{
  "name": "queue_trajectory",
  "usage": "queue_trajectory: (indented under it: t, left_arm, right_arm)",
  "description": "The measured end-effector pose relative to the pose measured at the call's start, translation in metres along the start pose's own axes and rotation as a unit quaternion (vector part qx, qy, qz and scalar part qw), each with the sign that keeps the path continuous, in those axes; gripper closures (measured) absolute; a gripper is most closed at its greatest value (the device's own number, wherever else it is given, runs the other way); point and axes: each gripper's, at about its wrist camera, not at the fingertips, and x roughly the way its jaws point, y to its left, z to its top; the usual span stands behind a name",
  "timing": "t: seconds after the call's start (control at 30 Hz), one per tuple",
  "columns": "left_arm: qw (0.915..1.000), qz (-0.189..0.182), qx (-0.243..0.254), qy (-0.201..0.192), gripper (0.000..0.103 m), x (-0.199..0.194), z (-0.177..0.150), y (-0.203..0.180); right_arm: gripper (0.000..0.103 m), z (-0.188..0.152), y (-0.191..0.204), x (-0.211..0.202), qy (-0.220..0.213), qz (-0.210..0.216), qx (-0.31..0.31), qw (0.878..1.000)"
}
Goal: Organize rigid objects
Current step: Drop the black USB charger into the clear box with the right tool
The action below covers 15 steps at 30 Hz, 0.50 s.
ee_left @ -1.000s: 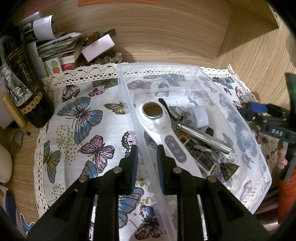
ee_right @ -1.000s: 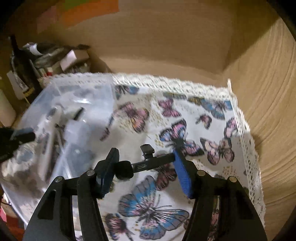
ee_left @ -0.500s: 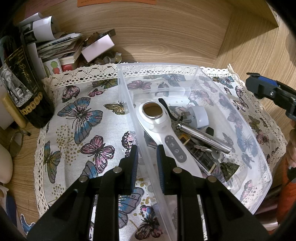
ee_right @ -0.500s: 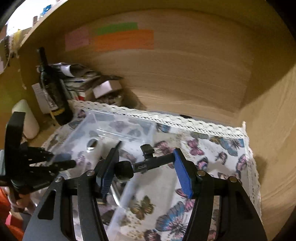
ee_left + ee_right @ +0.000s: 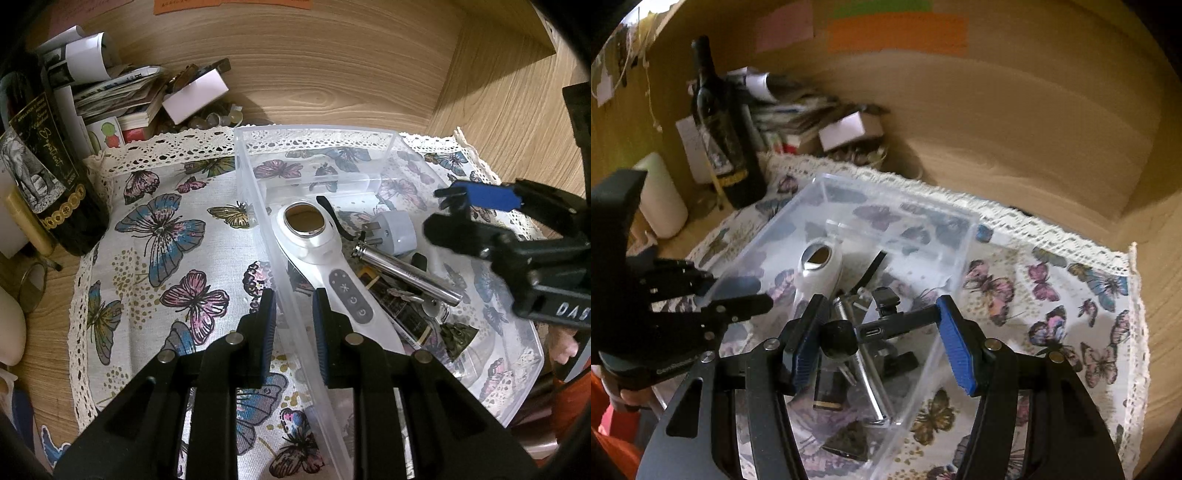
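A clear plastic bin (image 5: 258, 192) stands on the butterfly cloth. It holds a white handheld device (image 5: 321, 254), a silver metal tube (image 5: 406, 271), a white plug (image 5: 397, 232) and small dark items. My left gripper (image 5: 293, 325) is shut on the bin's left wall. My right gripper (image 5: 879, 332) is shut on a black gadget with a ball end and a USB port (image 5: 871, 330) and holds it above the bin (image 5: 955, 258). The right gripper also shows in the left wrist view (image 5: 476, 218), over the bin's right side.
A dark wine bottle (image 5: 44, 177) stands left of the cloth, with papers and a small white box (image 5: 195, 94) behind it. Wooden walls close the back and right. The butterfly cloth (image 5: 155, 258) lies bare left of the bin.
My right gripper has swung left with the black gadget, from over the bare cloth to over the bin. My left gripper has stayed clamped on the bin wall.
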Motion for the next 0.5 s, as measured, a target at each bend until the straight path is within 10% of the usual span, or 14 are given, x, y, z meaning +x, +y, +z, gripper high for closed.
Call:
queue_trajectory:
  t: [0.5]
  left_arm:
    - [1.0000,0.001,0.001,0.000,0.084,0.000,0.000,0.000]
  right_arm:
    - [0.036,-0.002,0.014,-0.002,-0.009,-0.004,-0.027,1.000]
